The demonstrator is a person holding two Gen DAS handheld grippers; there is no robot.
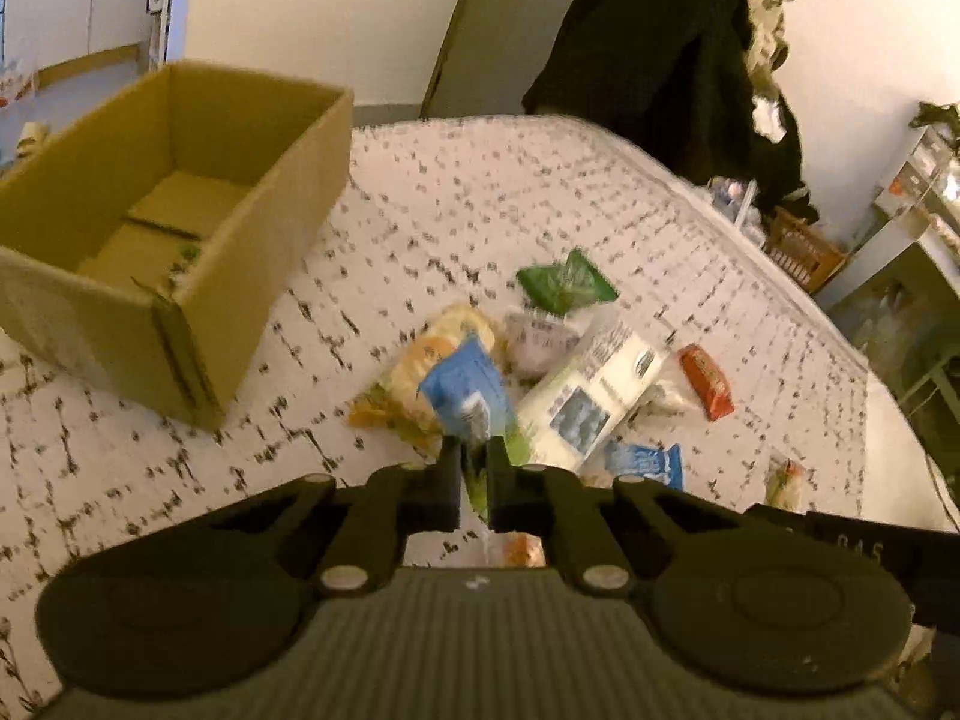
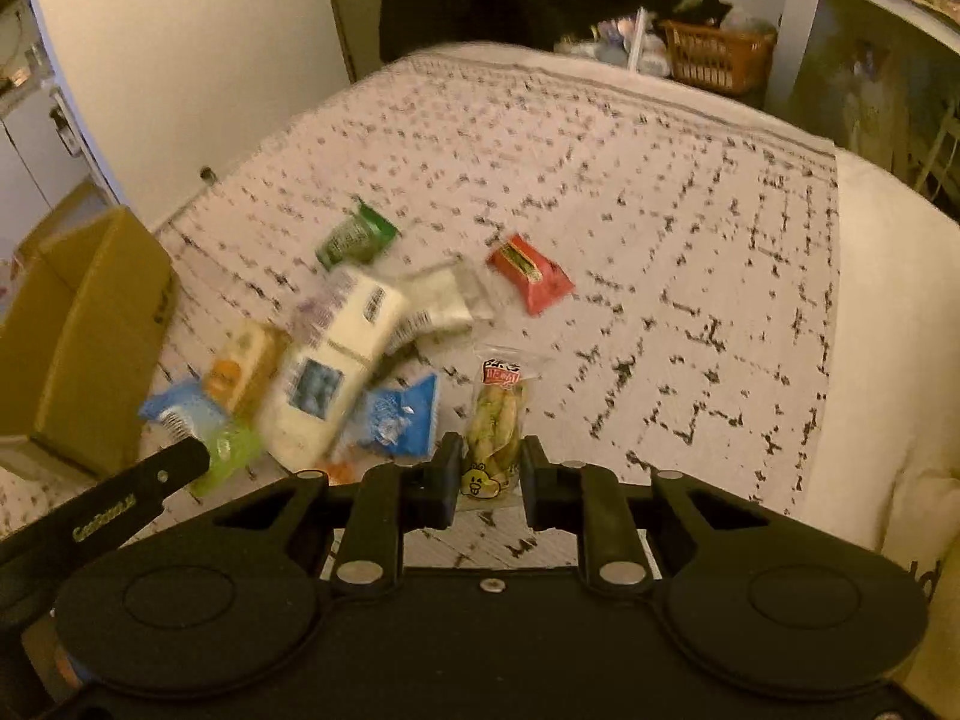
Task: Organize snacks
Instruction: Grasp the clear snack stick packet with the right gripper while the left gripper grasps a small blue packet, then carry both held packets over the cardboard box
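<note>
A pile of snack packs lies on the patterned bedspread (image 1: 510, 192). My left gripper (image 1: 474, 456) is shut on a blue and green snack pack (image 1: 471, 390), held above the pile; the pack also shows in the right wrist view (image 2: 186, 420). An open cardboard box (image 1: 198, 276) stands to the left, holding a small green item (image 1: 189, 252). My right gripper (image 2: 491, 459) is open around the lower end of a clear pack of green snacks (image 2: 498, 414). Nearby lie a big white pack (image 2: 336, 372), a green pack (image 2: 357, 234) and a red pack (image 2: 531, 273).
The box also shows at the left in the right wrist view (image 2: 78, 360). A brown basket (image 2: 717, 54) and dark hanging clothes (image 1: 660, 60) stand beyond the bed's far edge. A shelf unit (image 1: 918, 204) is at the right.
</note>
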